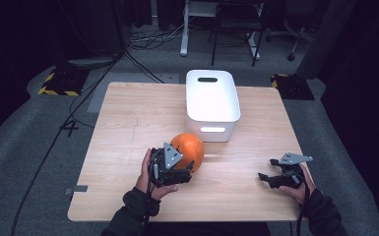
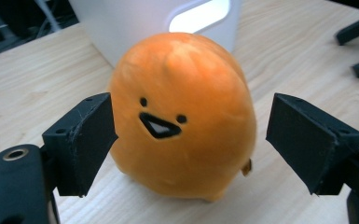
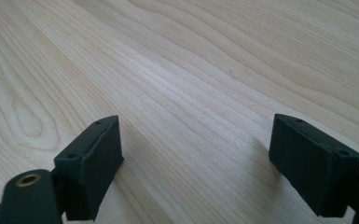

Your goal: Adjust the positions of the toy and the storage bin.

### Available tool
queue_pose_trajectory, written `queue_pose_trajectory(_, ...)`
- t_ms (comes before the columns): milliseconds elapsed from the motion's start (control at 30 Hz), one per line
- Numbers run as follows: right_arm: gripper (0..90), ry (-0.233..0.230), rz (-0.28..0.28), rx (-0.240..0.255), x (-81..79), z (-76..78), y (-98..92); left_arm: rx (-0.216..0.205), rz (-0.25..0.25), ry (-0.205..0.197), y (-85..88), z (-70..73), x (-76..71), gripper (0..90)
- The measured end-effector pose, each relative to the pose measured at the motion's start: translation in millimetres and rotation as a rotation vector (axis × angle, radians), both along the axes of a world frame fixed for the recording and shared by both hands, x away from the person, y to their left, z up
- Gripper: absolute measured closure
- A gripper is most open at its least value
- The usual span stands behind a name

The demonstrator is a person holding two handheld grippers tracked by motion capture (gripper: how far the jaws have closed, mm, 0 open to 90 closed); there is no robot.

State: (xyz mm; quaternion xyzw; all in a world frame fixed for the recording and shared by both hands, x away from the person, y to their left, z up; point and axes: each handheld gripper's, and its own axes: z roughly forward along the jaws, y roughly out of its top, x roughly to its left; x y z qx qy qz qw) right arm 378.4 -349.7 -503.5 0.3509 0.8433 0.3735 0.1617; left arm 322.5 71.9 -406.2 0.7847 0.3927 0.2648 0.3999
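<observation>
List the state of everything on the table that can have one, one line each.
orange plush toy: upright on the table, face toward the left gripper, between its jaws; left jaw at its side, a gap at the right jaw.
white bin: upright beyond the toy, open at the top; contents hidden.
left gripper: open, jaws either side of the toy.
right gripper: open, nothing between the jaws, low over bare wood.

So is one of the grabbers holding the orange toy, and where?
Not that the pictures show. The left gripper has its jaws either side of the orange toy's belly, one touching, the other with a gap. The right gripper is open over the table.
</observation>
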Motion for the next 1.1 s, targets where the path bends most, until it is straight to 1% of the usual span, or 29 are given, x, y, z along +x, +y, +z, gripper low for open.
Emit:
queue_pose_trajectory(33,17.3,0.0,0.0,0.0,0.0,0.0,0.0,-0.005,0.004,0.007,-2.6,-0.4,1.2,15.9)
queue_pose_trajectory(100,17.3,0.0,0.0,0.0,0.0,0.0,0.1,0.004,0.0,0.01,-7.8,-0.6,3.1,15.9)
queue_pose_trajectory(167,17.3,0.0,0.0,0.0,0.0,0.0,0.1,0.04,-0.002,0.008,-13.3,-0.4,4.3,15.9)
queue_pose_trajectory(300,17.3,0.0,0.0,0.0,0.0,0.0,0.1,0.049,0.03,-0.003,-19.1,0.2,8.4,15.9)
queue_pose_trajectory(333,17.3,0.0,0.0,0.0,0.0,0.0,0.1,0.051,0.028,0.001,-20.4,0.3,10.1,15.9)
queue_pose_trajectory(367,17.3,0.0,0.0,0.0,0.0,0.0,0.1,0.063,0.034,0.002,-22.1,0.2,11.7,15.9)
queue_pose_trajectory(400,17.3,0.0,0.0,0.0,0.0,0.0,0.1,0.067,0.054,-0.002,-24.6,-1.0,13.2,15.8)
queue_pose_trajectory(467,17.2,0.0,0.0,0.0,0.0,0.0,0.1,0.059,0.048,0.013,-28.4,-2.5,16.7,16.0)
queue_pose_trajectory(533,17.3,0.0,0.0,0.0,0.0,0.0,0.1,0.074,0.062,0.014,-33.1,-5.2,19.0,15.8)
queue_pose_trajectory(567,17.3,0.0,0.0,0.0,0.0,0.0,0.1,0.086,0.08,0.017,-35.9,-8.7,21.9,15.6)
queue_pose_trajectory(600,17.3,0.0,0.0,0.0,0.0,0.0,0.1,0.086,0.08,0.017,-35.9,-8.7,21.9,15.0)
queue_pose_trajectory(667,17.3,0.0,0.0,0.0,-0.1,0.0,0.1,0.069,0.08,0.02,-33.9,-11.9,24.6,14.8)
queue_pose_trajectory(700,17.3,0.0,0.0,0.0,0.0,0.0,0.1,0.058,0.081,0.017,-32.0,-13.6,25.9,11.9)
queue_pose_trajectory(733,17.3,0.0,0.0,0.0,0.0,0.0,0.1,0.044,0.079,0.026,-30.5,-15.6,27.3,11.9)
queue_pose_trajectory(767,17.3,0.0,0.0,0.0,-0.1,0.0,0.1,0.036,0.074,0.032,-28.0,-17.6,28.7,8.6)
queue_pose_trajectory(800,17.3,0.0,0.0,0.0,0.0,0.0,0.1,0.018,0.056,0.047,-26.0,-20.4,30.4,7.9)
queue_pose_trajectory(833,17.3,0.0,0.0,0.0,0.0,0.0,0.1,0.016,0.053,0.055,-24.3,-22.4,31.6,7.9)
queue_pose_trajectory(867,17.3,0.0,0.0,0.0,0.0,0.0,0.1,0.009,0.052,0.051,-22.7,-24.1,32.5,8.1)
queue_pose_trajectory(900,17.3,-0.001,0.0,0.0,0.0,0.0,0.1,0.005,0.029,0.055,-19.9,-24.2,33.3,9.7)
queue_pose_trajectory(933,17.3,0.0,0.0,0.0,-0.1,0.0,0.1,0.005,0.023,0.048,-18.6,-24.5,34.1,14.2)
queue_pose_trajectory(967,17.3,0.0,0.0,0.0,-0.1,0.0,0.1,0.014,0.028,0.049,-17.7,-24.9,34.3,14.2)
queue_pose_trajectory(1033,17.3,0.0,0.0,0.0,0.0,0.0,0.1,0.007,0.022,0.069,-14.8,-25.1,35.9,20.7)
queue_pose_trajectory(1067,17.3,0.0,0.0,0.0,-0.1,0.0,0.1,0.017,0.024,0.071,-13.0,-24.9,36.5,23.3)
queue_pose_trajectory(1100,17.3,0.0,0.0,0.0,0.0,-0.1,0.1,0.022,0.023,0.082,-11.2,-24.5,36.9,26.8)
